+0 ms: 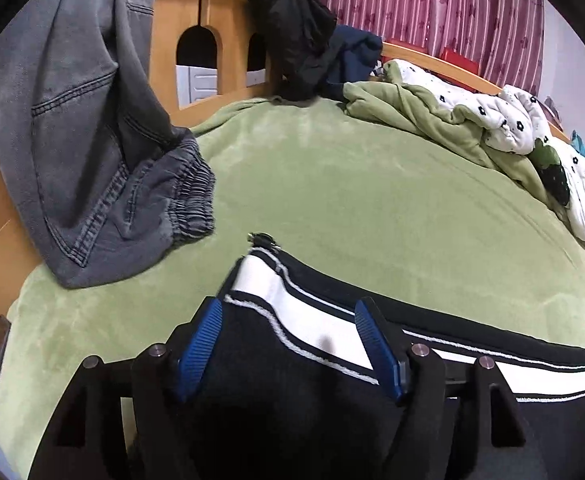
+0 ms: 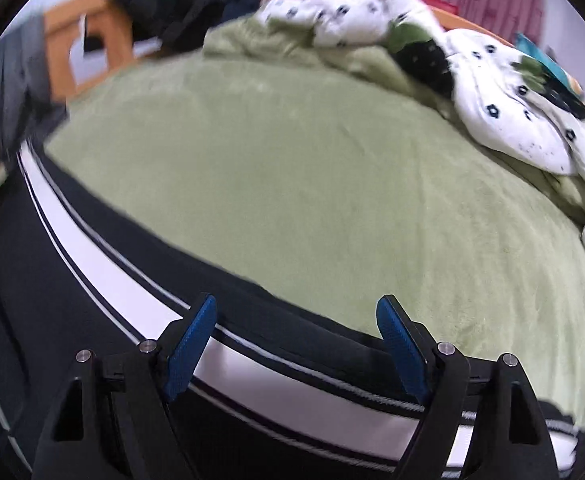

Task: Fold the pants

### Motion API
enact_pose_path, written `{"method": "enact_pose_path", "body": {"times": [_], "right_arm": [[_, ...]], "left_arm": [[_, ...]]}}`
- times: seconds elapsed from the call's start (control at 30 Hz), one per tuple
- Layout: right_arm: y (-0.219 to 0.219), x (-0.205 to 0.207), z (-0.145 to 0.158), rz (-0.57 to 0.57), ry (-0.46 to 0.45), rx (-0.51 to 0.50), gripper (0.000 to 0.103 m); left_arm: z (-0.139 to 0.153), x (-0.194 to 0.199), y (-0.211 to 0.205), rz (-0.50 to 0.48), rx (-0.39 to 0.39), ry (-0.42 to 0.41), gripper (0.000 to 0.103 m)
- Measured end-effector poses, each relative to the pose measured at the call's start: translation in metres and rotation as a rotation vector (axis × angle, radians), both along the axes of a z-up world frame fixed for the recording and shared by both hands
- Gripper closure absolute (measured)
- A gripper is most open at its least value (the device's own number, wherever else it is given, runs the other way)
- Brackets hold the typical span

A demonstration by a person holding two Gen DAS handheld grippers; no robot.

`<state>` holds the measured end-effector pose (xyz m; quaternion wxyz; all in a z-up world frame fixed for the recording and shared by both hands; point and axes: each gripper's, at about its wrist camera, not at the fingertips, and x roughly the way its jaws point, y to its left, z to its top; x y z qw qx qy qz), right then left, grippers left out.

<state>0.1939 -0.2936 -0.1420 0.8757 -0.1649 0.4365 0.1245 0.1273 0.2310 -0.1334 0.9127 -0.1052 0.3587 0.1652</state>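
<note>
Green plush bedding [image 1: 332, 184] covers the whole work surface, bounded by a wooden bed frame [image 1: 212, 12] at the far edge, with a crumpled white flower-print quilt [image 1: 512, 120] heaped along the right side and grey jeans [image 1: 92, 160] draped over the frame at the left. The task item, black pants [image 1: 276, 380] with a broad white side stripe edged in thin white lines, lies stretched along the near edge of the bed, running from left to right across both wrist views [image 2: 92, 280]. The cloth appears flat and fairly smooth, soft knit by the look, with a small zip or tag at its far left corner. The left gripper [image 1: 292, 344] hangs over the left end of the pants with its blue pads spread apart, cloth lying beneath and between them but not pinched. The right gripper [image 2: 296, 344] stands likewise parted above the stripe further along; its view is blurred by motion. Judgement: a fold or lay-down appears just released, and the next grasp is pending. To do it well, both grippers should take the same edge at matching points, pinch all layers together, lift evenly, and carry the cloth over so the stripe lines up without dragging the bedding.
</note>
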Motion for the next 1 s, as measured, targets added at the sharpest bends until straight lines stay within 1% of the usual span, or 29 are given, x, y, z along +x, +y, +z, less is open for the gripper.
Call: {"method": "enact_pose_path", "body": {"times": [0.03, 0.07, 0.1, 0.13, 0.17, 0.2, 0.23, 0.27, 0.3, 0.33, 0.37, 0.4, 0.47, 0.53, 0.63, 0.67, 0.7, 0.73, 0.77, 0.8, 0.83, 0.87, 0.9, 0.93, 1.0], "right_arm": [[0.000, 0.003, -0.012, 0.028, 0.046, -0.015, 0.043], [0.001, 0.001, -0.016, 0.053, 0.063, 0.004, 0.054], [0.002, -0.002, -0.014, 0.069, 0.048, 0.010, 0.073], [0.007, -0.005, -0.011, 0.079, 0.039, -0.008, 0.094], [0.007, -0.008, -0.007, 0.078, 0.024, -0.004, 0.095], [0.003, -0.010, -0.001, 0.068, -0.003, 0.032, 0.095], [-0.005, -0.011, 0.003, 0.048, -0.023, 0.090, 0.095], [-0.012, -0.010, 0.001, 0.032, -0.024, 0.134, 0.096], [-0.015, -0.007, -0.006, 0.015, -0.014, 0.147, 0.096], [-0.012, -0.002, -0.017, -0.004, -0.008, 0.132, 0.096], [-0.010, 0.000, -0.022, -0.015, -0.019, 0.119, 0.096], [-0.009, 0.001, -0.023, -0.028, -0.043, 0.116, 0.095], [-0.011, 0.005, -0.021, -0.066, -0.042, 0.138, 0.094], [-0.010, 0.004, -0.019, -0.101, -0.047, 0.131, 0.092], [-0.012, -0.009, -0.007, -0.170, -0.082, 0.115, 0.078], [-0.016, -0.018, -0.002, -0.200, -0.099, 0.109, 0.074], [-0.020, -0.027, 0.004, -0.236, -0.123, 0.114, 0.073], [-0.028, -0.039, 0.011, -0.284, -0.159, 0.143, 0.067], [-0.039, -0.049, 0.014, -0.350, -0.177, 0.178, 0.056], [-0.045, -0.052, 0.012, -0.395, -0.165, 0.192, 0.052], [-0.053, -0.051, 0.006, -0.455, -0.128, 0.200, 0.050], [-0.059, -0.049, -0.005, -0.504, -0.083, 0.196, 0.050], [-0.062, -0.047, -0.014, -0.530, -0.058, 0.190, 0.052], [-0.058, -0.049, -0.017, -0.539, -0.068, 0.168, 0.052], [-0.045, -0.056, -0.009, -0.557, -0.081, 0.115, 0.052]], "left_arm": [[-0.001, 0.001, -0.002, 0.000, 0.008, 0.005, 0.036], [-0.003, 0.002, -0.004, -0.002, 0.019, 0.013, 0.036], [-0.004, 0.003, -0.005, -0.003, 0.028, 0.020, 0.036], [-0.005, 0.003, -0.006, -0.002, 0.035, 0.023, 0.036], [-0.005, 0.003, -0.006, 0.001, 0.039, 0.023, 0.036], [-0.005, 0.003, -0.007, 0.003, 0.039, 0.022, 0.036], [-0.004, 0.003, -0.006, 0.006, 0.034, 0.019, 0.036], [-0.003, 0.004, -0.005, 0.015, 0.022, 0.013, 0.036], [-0.003, 0.004, -0.005, 0.028, 0.005, 0.008, 0.036], [-0.003, 0.006, -0.004, 0.030, -0.027, 0.002, 0.036], [-0.003, 0.007, -0.005, 0.020, -0.043, 0.001, 0.036], [-0.003, 0.008, -0.007, 0.015, -0.038, 0.003, 0.036], [-0.003, 0.005, -0.012, 0.011, -0.012, 0.000, 0.036], [-0.003, 0.003, -0.018, -0.012, 0.000, 0.006, 0.036], [0.000, -0.002, -0.029, -0.045, 0.009, 0.017, 0.036], [0.003, -0.006, -0.033, -0.058, 0.007, 0.013, 0.036], [0.006, -0.011, -0.038, -0.074, 0.002, 0.005, 0.036], [0.008, -0.016, -0.043, -0.088, -0.006, -0.005, 0.034], [0.010, -0.019, -0.047, -0.098, -0.017, -0.010, 0.033], [0.011, -0.022, -0.053, -0.112, -0.032, -0.013, 0.032], [0.012, -0.024, -0.060, -0.124, -0.048, -0.012, 0.032], [0.012, -0.025, -0.067, -0.135, -0.063, -0.009, 0.032], [0.012, -0.028, -0.074, -0.147, -0.074, -0.005, 0.032], [0.012, -0.032, -0.080, -0.157, -0.081, -0.003, 0.032], [0.014, -0.045, -0.087, -0.165, -0.082, -0.005, 0.032]]}}
